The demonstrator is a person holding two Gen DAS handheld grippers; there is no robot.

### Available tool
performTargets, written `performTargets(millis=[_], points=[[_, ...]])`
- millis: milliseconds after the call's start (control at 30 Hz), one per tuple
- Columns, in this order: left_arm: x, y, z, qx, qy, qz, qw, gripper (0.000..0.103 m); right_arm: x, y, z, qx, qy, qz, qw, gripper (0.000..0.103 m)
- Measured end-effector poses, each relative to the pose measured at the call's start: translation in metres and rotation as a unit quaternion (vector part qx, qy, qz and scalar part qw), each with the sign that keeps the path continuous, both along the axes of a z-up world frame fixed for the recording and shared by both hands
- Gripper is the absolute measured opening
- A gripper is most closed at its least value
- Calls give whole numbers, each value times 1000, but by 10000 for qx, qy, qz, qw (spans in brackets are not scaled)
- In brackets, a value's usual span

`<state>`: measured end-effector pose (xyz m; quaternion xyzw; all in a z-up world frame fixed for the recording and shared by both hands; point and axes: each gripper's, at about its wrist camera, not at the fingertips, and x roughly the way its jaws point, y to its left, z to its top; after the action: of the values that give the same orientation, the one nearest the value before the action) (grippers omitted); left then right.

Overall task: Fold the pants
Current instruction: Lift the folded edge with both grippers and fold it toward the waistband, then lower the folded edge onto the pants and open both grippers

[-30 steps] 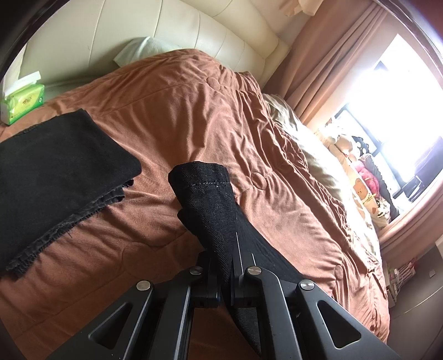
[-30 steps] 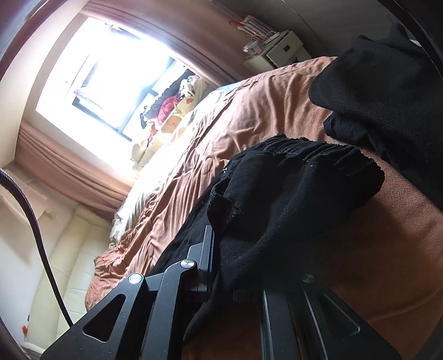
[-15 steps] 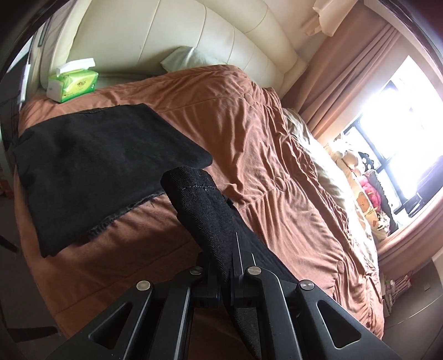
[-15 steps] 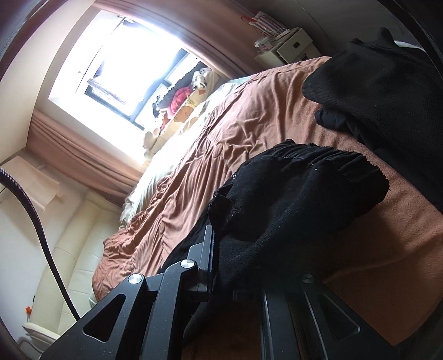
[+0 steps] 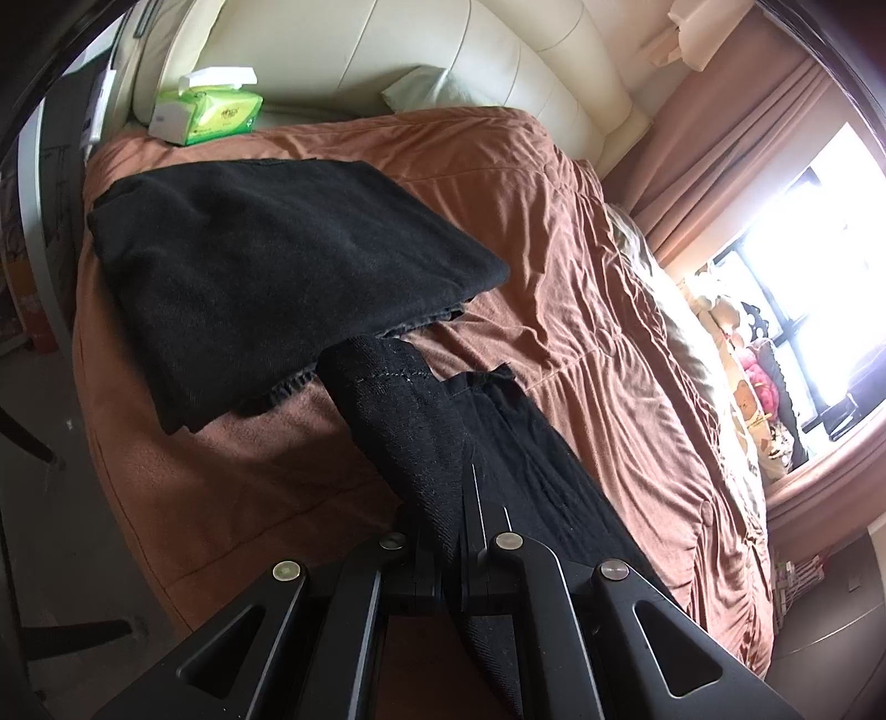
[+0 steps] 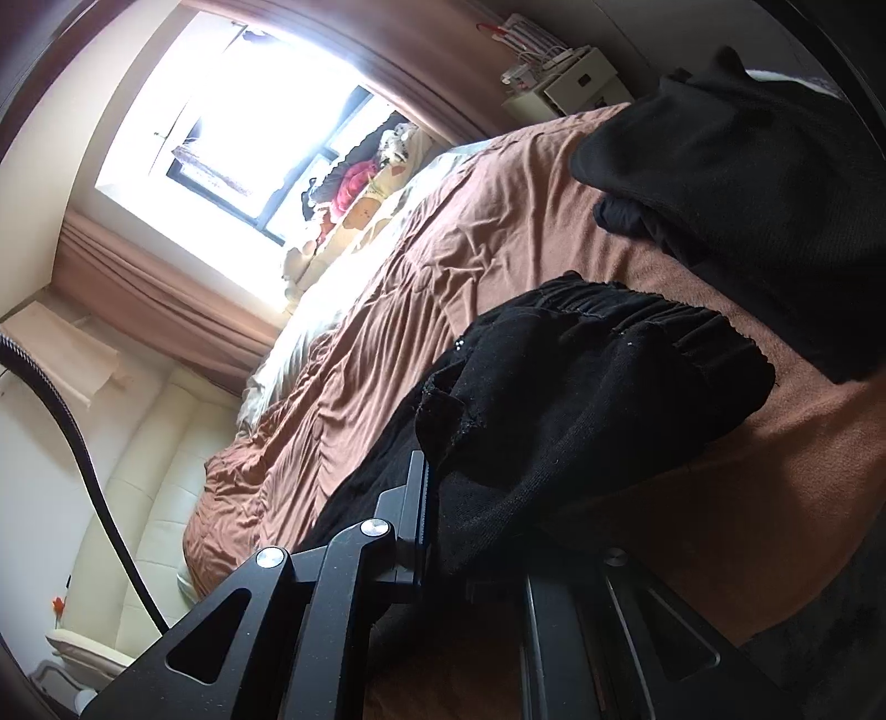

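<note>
Black pants are held up over a brown bedspread. My left gripper [image 5: 462,520] is shut on a hemmed leg end of the pants [image 5: 421,421], which sticks up past the fingers. My right gripper [image 6: 470,498] is shut on the elastic waistband end of the pants [image 6: 587,399]; the cloth drapes over and hides its right finger. The fabric hangs between the two grippers above the bed.
A folded black garment [image 5: 266,266] lies on the bedspread [image 5: 554,310] near the bed's left edge; a pile of black clothes [image 6: 747,177] lies at the right. A green tissue pack [image 5: 210,113] sits by the cream headboard [image 5: 443,50]. Curtains and a bright window [image 6: 249,111] lie beyond the bed.
The left gripper has lifted and pulled back with the leg end, so more of the folded garment and headboard shows. The right gripper has shifted only slightly with the waistband.
</note>
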<state>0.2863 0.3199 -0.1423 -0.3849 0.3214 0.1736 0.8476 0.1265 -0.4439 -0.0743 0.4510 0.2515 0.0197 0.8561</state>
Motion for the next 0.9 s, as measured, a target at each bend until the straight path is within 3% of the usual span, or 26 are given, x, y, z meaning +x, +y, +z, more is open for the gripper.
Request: performTargets(millis=[200,267,333,433,700,900], points=[[-5,5,-44,-350,500,69,9981,8,12,-4,-41,183,609,93,9979,19],[-8,4,-51,-415,554,49,9976,12,12,-7,-48,252,635,75,9976,32],[-11,5,-56,-472,589,41,9971,17,10,-11,-51,257,651,11,9975,52],[-17,1,-62,-596,570,63,9966,23,12,-19,-55,395,572,-49,9976,61],[-15,-11,-64,-585,586,8,9966,29,22,-33,-74,904,329,-273,9950,68],[-13,-29,-65,-661,533,-65,9964,30,10,-49,-96,1289,375,-907,9868,69]])
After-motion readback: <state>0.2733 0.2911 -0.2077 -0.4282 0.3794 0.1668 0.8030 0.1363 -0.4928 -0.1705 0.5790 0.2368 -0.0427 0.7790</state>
